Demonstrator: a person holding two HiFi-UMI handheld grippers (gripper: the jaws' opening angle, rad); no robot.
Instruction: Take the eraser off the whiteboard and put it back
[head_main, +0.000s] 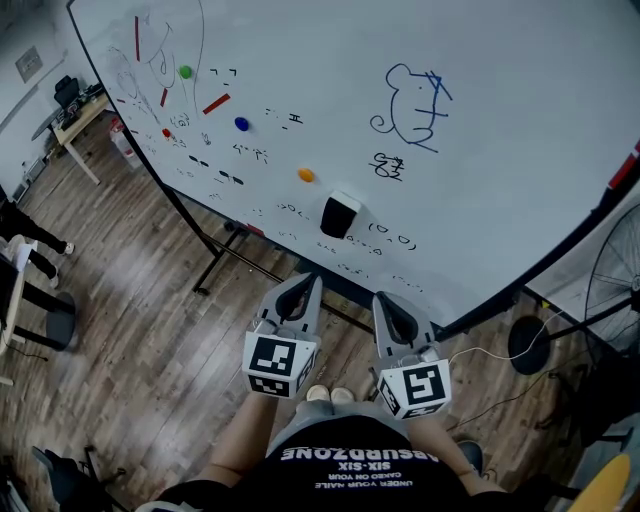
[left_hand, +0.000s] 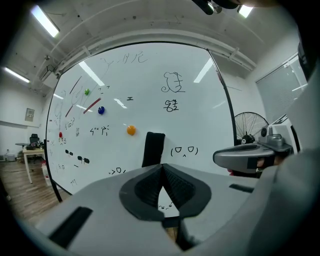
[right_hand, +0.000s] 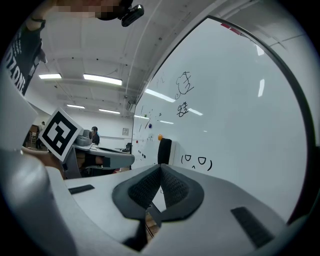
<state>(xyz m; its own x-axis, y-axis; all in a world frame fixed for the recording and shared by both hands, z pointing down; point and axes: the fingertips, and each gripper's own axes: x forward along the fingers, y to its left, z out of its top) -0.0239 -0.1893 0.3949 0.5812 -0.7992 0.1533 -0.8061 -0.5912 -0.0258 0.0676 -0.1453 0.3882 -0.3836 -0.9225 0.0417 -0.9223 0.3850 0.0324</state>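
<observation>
Yet to lift eraser (head_main: 340, 214) off board (head_main: 520, 160), then return it (left gripper (head_main: 312, 281), right gripper (head_main: 386, 300) closed on nothing).

Saw wood-plank floor (head_main: 150, 330) lower left, wooden desk (head_main: 78, 118) upper left, pedestal fan (head_main: 618, 285) at right edge, ceiling strip lights (right_hand: 102, 78) upper left.

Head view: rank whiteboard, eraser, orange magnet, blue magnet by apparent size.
1. whiteboard
2. eraser
3. orange magnet and blue magnet: these look alike in size, so they are left unranked.
</observation>
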